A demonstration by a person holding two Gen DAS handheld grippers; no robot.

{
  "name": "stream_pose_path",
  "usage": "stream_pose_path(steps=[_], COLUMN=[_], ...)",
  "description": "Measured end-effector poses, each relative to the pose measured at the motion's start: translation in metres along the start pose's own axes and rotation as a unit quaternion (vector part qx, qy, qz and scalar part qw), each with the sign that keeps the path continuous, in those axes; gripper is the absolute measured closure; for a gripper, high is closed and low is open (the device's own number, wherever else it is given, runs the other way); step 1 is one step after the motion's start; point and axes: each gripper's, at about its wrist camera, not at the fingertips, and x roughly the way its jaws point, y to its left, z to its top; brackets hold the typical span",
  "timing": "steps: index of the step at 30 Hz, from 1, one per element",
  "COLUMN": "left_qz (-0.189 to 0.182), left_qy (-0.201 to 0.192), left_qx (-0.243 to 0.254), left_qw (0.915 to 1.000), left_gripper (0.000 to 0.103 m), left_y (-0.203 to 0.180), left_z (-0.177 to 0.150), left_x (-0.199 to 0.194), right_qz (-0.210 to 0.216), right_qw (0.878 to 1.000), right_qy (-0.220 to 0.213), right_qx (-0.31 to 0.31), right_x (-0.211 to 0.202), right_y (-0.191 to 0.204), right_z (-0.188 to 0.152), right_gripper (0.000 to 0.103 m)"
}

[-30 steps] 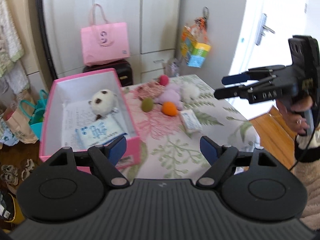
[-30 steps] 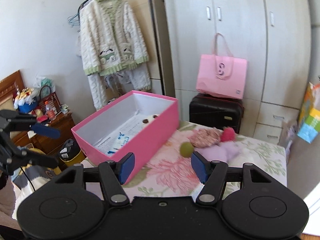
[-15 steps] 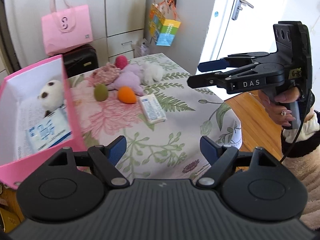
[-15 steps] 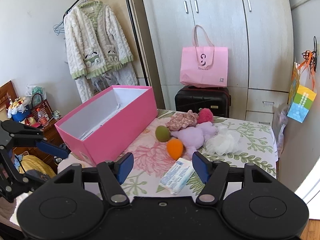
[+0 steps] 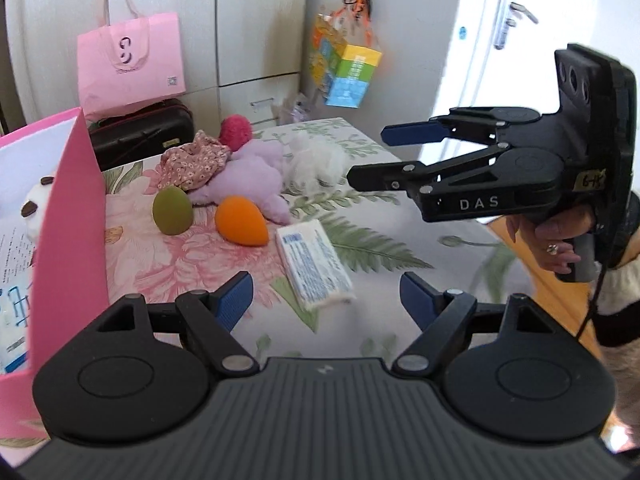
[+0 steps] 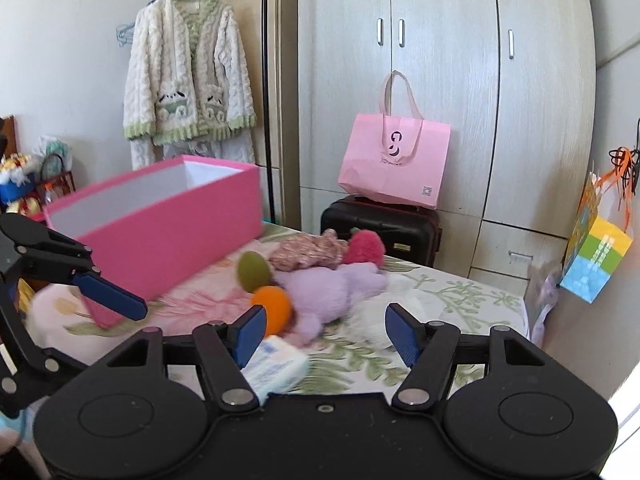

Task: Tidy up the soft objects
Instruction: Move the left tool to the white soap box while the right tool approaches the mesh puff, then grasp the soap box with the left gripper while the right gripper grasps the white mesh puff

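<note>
Left gripper (image 5: 326, 294) and right gripper (image 6: 325, 330): jaws released, nothing held. White rectangular tissue pack (image 5: 314, 266) lies on the floral-clothed surface (image 5: 400, 216), near the orange egg-shaped sponge (image 5: 240, 220) and open pink cardboard box (image 6: 160, 224).

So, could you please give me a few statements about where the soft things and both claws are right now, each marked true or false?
1. Both the left claw and the right claw are open and hold nothing. True.
2. The orange sponge lies inside the pink box. False: it lies on the table, outside the box.
3. The green sponge sits between the box and the orange sponge. True.
4. The tissue pack leans on the purple plush. False: it lies flat, apart from it.
5. A panda plush is in the box. True.
</note>
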Motion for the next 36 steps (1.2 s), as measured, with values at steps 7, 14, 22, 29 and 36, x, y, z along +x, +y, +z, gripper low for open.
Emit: stream_pose_path(steps=[7, 14, 22, 29, 36], left_qz=[0.000, 0.013, 0.084, 0.114, 0.107], left_qy=[-0.006, -0.009, -0.038, -0.040, -0.041], left_qx=[-0.027, -0.051, -0.046, -0.055, -0.069], left_qw=[0.9996, 0.9986, 0.9947, 0.9911, 0.9910], left_gripper=[0.023, 0.024, 0.040, 0.064, 0.064], left_y=[0.004, -0.004, -0.019, -0.021, -0.014], left_z=[-0.004, -0.007, -0.018, -0.016, -0.023], left_x=[0.041, 0.065, 0.081, 0.080, 0.068], right_qz=[0.000, 0.023, 0.057, 0.038, -0.009], right_qw=[0.999, 0.998, 0.996, 0.996, 0.998], right_qy=[0.013, 0.030, 0.074, 0.083, 0.059], right_qx=[-0.051, -0.041, -0.002, 0.016, 0.036], right_x=[0.039, 0.074, 0.115, 0.117, 0.089], right_y=[-0.021, -0.050, -0.072, -0.067, -0.050], right_z=[0.005, 0.007, -0.003, -0.013, -0.025], right_gripper=[0.019, 0.018, 0.015, 0.043, 0.064])
